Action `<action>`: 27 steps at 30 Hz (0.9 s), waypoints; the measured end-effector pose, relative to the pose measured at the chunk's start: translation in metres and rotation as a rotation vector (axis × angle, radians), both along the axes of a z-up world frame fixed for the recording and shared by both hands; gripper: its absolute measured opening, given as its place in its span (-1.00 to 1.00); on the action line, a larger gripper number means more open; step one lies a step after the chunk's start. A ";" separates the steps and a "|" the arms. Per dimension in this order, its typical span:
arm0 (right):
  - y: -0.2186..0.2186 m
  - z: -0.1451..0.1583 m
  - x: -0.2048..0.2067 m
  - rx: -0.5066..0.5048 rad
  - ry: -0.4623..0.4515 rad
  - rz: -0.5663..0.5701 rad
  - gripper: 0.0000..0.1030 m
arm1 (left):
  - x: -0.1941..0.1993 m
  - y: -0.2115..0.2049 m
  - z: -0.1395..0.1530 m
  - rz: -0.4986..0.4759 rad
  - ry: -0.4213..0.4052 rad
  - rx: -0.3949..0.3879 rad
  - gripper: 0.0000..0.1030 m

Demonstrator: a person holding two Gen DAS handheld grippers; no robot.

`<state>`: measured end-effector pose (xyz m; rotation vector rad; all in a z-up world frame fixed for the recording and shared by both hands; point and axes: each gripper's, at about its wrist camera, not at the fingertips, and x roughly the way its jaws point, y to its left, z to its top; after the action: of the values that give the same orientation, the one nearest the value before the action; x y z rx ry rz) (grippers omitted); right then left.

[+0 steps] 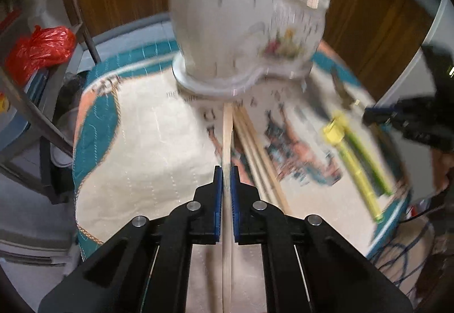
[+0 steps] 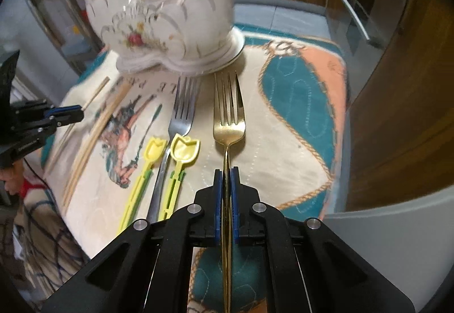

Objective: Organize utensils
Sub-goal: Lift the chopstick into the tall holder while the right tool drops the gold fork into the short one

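Note:
A white floral ceramic holder [image 1: 238,23] with two compartments stands at the far side of the cloth; it also shows in the right wrist view [image 2: 167,23], with utensils poking out of it. My left gripper [image 1: 226,171] is shut on a wooden chopstick [image 1: 227,137] that points toward the holder. My right gripper [image 2: 226,173] is shut on the handle of a gold fork [image 2: 228,117]. A silver fork [image 2: 181,114], two yellow tulip-shaped spoons [image 2: 184,151] and more chopsticks [image 2: 96,128] lie on the cloth. The left gripper also shows in the right wrist view [image 2: 76,114].
A quilted cloth [image 2: 283,142] with teal and peach patches covers the table. Wooden cabinet doors [image 2: 397,114] stand on the right. Red plastic bags [image 1: 39,48] sit on a shelf at the left. Cables [image 2: 42,242] hang below the table edge.

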<state>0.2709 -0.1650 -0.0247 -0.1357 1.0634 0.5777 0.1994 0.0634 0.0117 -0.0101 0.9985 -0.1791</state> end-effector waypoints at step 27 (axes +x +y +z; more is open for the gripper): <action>-0.007 0.113 -0.024 0.463 -0.508 -0.041 -0.87 | -0.007 0.006 0.089 0.154 -0.725 -0.257 -0.89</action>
<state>0.2466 -0.1723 0.0882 0.1414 0.4232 0.6923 0.1921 0.0694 0.1008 -0.2409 0.2456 -0.1514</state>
